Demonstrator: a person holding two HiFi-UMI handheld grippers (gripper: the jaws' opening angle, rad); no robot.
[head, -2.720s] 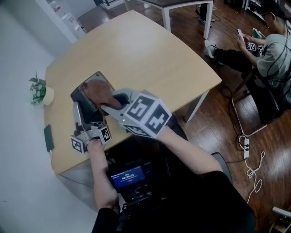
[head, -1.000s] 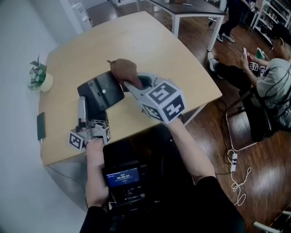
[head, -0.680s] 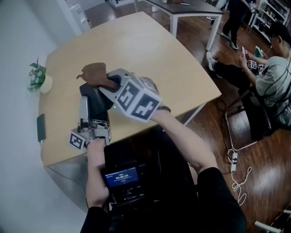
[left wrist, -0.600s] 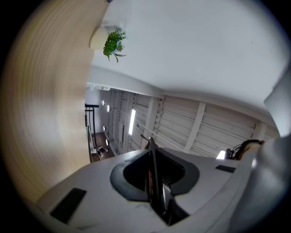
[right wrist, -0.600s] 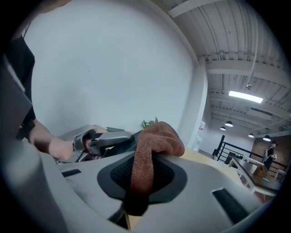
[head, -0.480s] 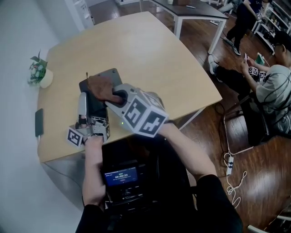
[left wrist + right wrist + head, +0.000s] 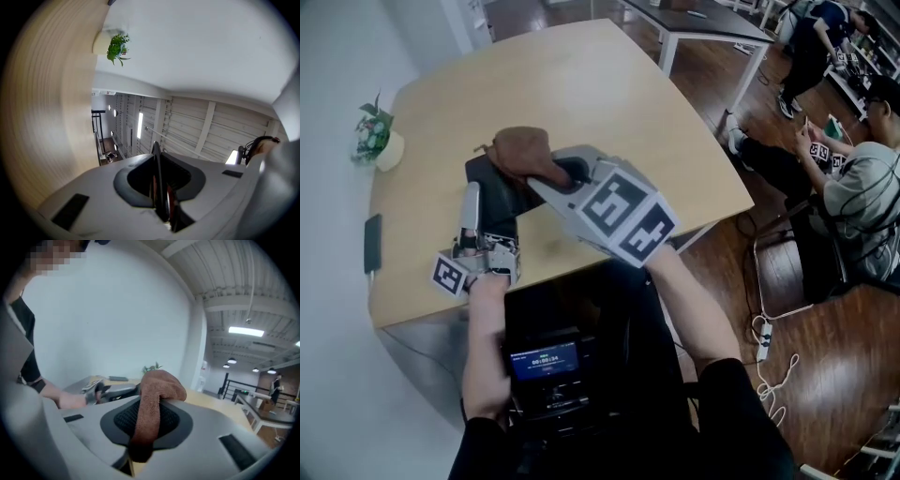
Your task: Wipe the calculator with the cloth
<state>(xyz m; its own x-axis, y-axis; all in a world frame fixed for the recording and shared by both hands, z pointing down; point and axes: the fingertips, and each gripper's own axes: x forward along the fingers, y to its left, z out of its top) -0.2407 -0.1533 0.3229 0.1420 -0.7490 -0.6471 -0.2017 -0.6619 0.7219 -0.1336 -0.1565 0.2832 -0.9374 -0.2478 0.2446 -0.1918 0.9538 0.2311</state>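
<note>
The dark calculator [image 7: 499,202] is propped at a tilt on the wooden table [image 7: 609,103]. My left gripper [image 7: 472,201] is shut on its near edge. In the left gripper view the calculator [image 7: 155,161] shows edge-on as a thin dark slab pinched between the jaws of that gripper [image 7: 161,201]. My right gripper [image 7: 551,178] is shut on a brown cloth [image 7: 523,150], which lies bunched on the calculator's far right part. In the right gripper view the cloth [image 7: 159,385] drapes over the right gripper [image 7: 145,427], with the left gripper [image 7: 101,390] beyond it.
A small potted plant [image 7: 373,131] stands at the table's far left and a dark phone [image 7: 371,242] lies near its left edge. A device with a lit screen [image 7: 546,361] hangs at my chest. People sit at the right [image 7: 862,141]; another table [image 7: 703,19] stands behind.
The right gripper has swept the cloth to and fro over the calculator, left onto its face and then back to its far right part. The left gripper has kept its hold.
</note>
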